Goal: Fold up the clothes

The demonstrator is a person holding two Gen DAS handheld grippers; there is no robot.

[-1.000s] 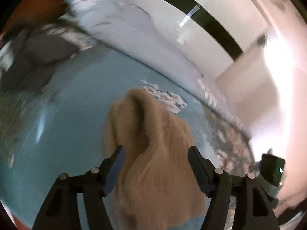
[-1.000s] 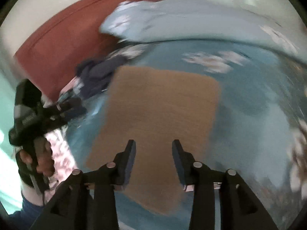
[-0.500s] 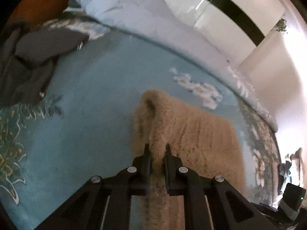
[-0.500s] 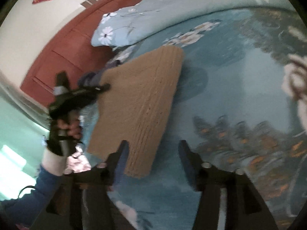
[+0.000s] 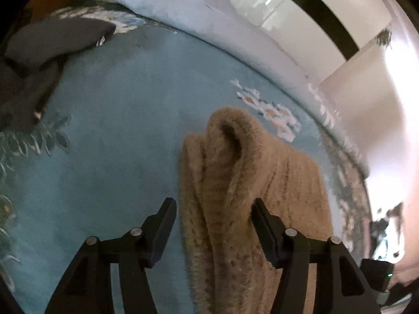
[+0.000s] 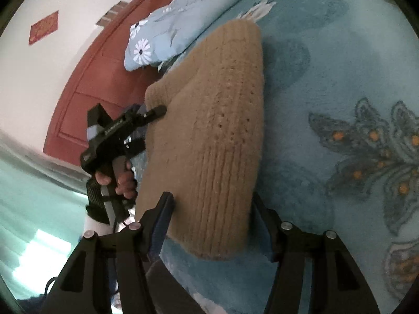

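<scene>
A folded tan knit sweater point(image 5: 243, 183) lies on the teal floral bedspread point(image 5: 117, 130). In the left wrist view my left gripper point(image 5: 213, 209) is open, its fingers either side of the sweater's bunched near edge, which stands up in a loop. In the right wrist view the sweater point(image 6: 214, 136) lies lengthwise ahead. My right gripper point(image 6: 212, 209) is open, straddling the sweater's near end. The left gripper point(image 6: 123, 130), held in a hand, shows at the sweater's left edge.
A pile of dark grey clothes point(image 5: 44, 52) lies at the far left of the bed. A pale blue floral quilt point(image 5: 209, 21) runs along the back, its end point(image 6: 167, 34) near a red door point(image 6: 91, 86). The bedspread extends to the right point(image 6: 340, 104).
My left gripper was shut on the sweater's edge half a second ago and has opened, letting it go. My right gripper has moved in over the sweater's near end.
</scene>
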